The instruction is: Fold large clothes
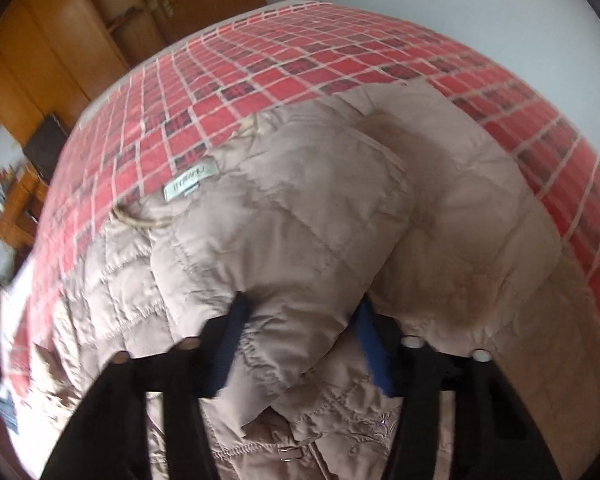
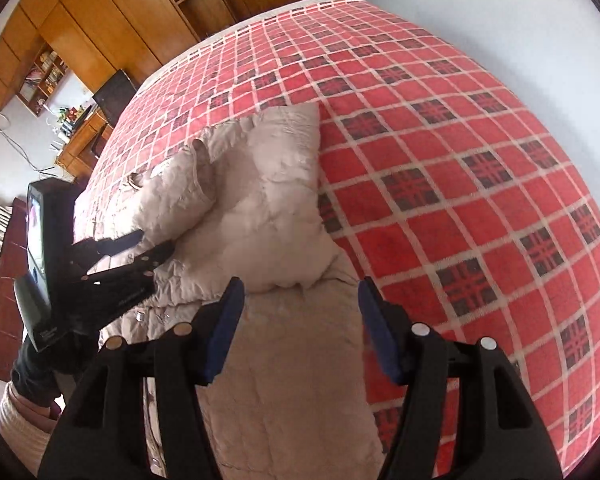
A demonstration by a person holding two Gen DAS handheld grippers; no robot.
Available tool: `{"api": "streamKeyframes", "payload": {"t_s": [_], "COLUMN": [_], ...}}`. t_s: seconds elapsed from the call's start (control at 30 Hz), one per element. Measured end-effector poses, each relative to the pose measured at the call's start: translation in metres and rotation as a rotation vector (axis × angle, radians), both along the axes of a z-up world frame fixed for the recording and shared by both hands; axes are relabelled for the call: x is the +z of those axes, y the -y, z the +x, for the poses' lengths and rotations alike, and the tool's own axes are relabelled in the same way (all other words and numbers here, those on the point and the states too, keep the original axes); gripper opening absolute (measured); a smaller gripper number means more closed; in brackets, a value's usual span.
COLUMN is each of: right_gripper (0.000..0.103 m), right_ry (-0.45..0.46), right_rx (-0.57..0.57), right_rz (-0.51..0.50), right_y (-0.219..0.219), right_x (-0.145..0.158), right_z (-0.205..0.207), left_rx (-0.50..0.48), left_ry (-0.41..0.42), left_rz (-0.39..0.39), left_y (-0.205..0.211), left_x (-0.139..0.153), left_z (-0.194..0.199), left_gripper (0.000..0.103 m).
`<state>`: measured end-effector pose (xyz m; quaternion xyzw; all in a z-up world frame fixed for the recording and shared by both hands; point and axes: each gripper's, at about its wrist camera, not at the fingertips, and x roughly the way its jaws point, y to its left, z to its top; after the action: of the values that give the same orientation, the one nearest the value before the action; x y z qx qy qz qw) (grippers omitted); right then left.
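The left gripper (image 1: 300, 312) is pinching a fold of the beige jacket (image 1: 320, 200) on the checked blanket (image 2: 460, 160). The right gripper (image 2: 300, 300) is hovering spread above it, probably needing to take the near hem next.

A quilted, slightly shiny beige cloth jacket (image 1: 300, 216) lies on a matt checked woven blanket (image 2: 460, 160), near glossy wooden cupboards (image 2: 112, 12) and matt black plastic grippers (image 2: 300, 328).

Beige quilted jacket (image 1: 300, 216), red-and-black plaid blanket (image 2: 440, 160), orange-brown wooden wardrobe (image 2: 112, 12)
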<state>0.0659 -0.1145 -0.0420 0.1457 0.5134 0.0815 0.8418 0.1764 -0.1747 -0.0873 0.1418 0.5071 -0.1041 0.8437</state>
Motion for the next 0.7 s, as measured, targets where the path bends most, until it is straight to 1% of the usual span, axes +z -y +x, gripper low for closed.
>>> {"api": "streamKeyframes", "payload": {"t_s": [0.03,0.1,0.23,0.3,0.37,0.43,0.5,0.53,0.57,0.63,0.7], "right_gripper": [0.06,0.06,0.06,0.06,0.06,0.06,0.06,0.06,0.06,0.06,0.06], "right_ry": [0.0,-0.002,-0.033,-0.056,-0.075,-0.091,-0.104,-0.11,-0.114,-0.12,-0.119], "right_rx": [0.009,0.027,0.099,0.121,0.136,0.144,0.149,0.151,0.152,0.156,0.159], "right_rz": [0.002,0.014,0.076,0.091,0.098,0.09,0.084,0.079,0.075,0.067,0.065], "right_y": [-0.005,-0.013,-0.033,-0.043,-0.051,-0.057,-0.06,-0.062,-0.064,-0.066,-0.068], "right_x": [-0.001,-0.002,-0.013,-0.02,-0.027,-0.034,-0.039,-0.042,-0.043,-0.046,-0.045], "right_z": [0.006,0.013,0.029,0.035,0.042,0.048,0.053,0.055,0.055,0.057,0.056], "left_rx": [0.014,0.061,0.18,0.246,0.292,0.325,0.365,0.379,0.4,0.445,0.504], "left_ry": [0.005,0.015,0.056,0.071,0.085,0.095,0.091,0.083,0.066,0.042,0.007], "left_rz": [-0.032,-0.146,-0.32,-0.401,-0.444,-0.458,-0.485,-0.507,-0.527,-0.567,-0.601], "left_y": [-0.007,-0.031,-0.083,-0.111,-0.135,-0.153,-0.172,-0.181,-0.191,-0.208,-0.223], "left_x": [0.005,0.019,0.04,0.043,0.043,0.04,0.034,0.031,0.026,0.017,0.005], "left_z": [0.0,-0.004,-0.019,-0.029,-0.037,-0.045,-0.053,-0.054,-0.055,-0.057,-0.054], "left_gripper": [0.028,0.02,0.019,0.019,0.019,0.026,0.05,0.054,0.061,0.062,0.061]}}
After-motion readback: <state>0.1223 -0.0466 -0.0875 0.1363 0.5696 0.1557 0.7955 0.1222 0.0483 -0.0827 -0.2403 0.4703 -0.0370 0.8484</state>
